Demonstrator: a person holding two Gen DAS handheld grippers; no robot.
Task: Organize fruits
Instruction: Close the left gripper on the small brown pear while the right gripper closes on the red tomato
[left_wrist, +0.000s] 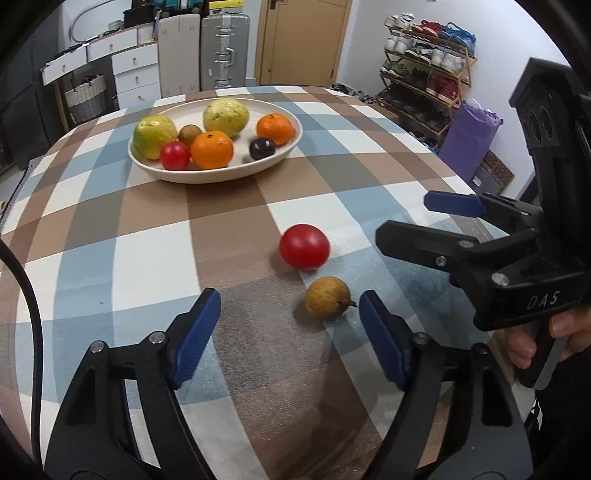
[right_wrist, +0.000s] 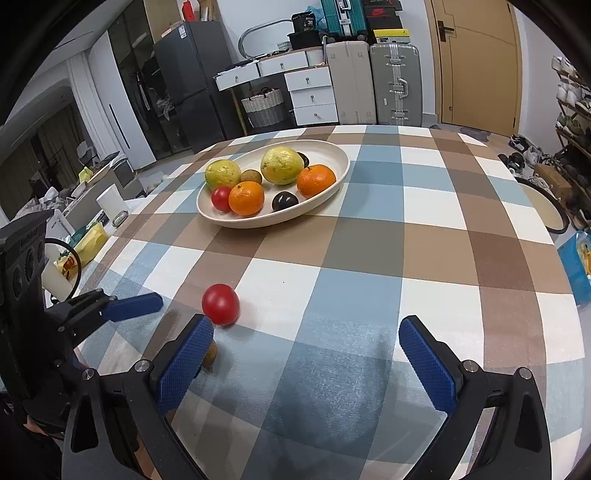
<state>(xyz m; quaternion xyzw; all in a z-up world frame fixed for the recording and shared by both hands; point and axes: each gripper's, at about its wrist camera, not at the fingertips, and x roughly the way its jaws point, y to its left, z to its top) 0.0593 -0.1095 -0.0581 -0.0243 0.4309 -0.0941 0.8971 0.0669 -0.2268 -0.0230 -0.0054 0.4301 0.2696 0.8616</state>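
Observation:
A cream bowl (left_wrist: 236, 173) (right_wrist: 332, 194) on the checkered table holds two green guavas, two oranges, a red tomato, a dark plum and a small brown fruit. A loose red tomato (left_wrist: 304, 246) (right_wrist: 220, 304) and a small brown fruit (left_wrist: 327, 297) (right_wrist: 211, 355) lie on the cloth near me. My left gripper (left_wrist: 288, 314) is open and empty, the brown fruit just inside its right finger. My right gripper (right_wrist: 306, 339) (left_wrist: 417, 218) is open and empty; its left finger hides most of the brown fruit.
The checkered tablecloth (left_wrist: 110, 258) covers a round table. Beyond it stand suitcases (left_wrist: 225, 51), white drawers (left_wrist: 136, 74), a door and a shoe rack (left_wrist: 424, 74). A fridge (right_wrist: 192, 81) and cluttered low boxes (right_wrist: 88, 229) lie to the left of the table.

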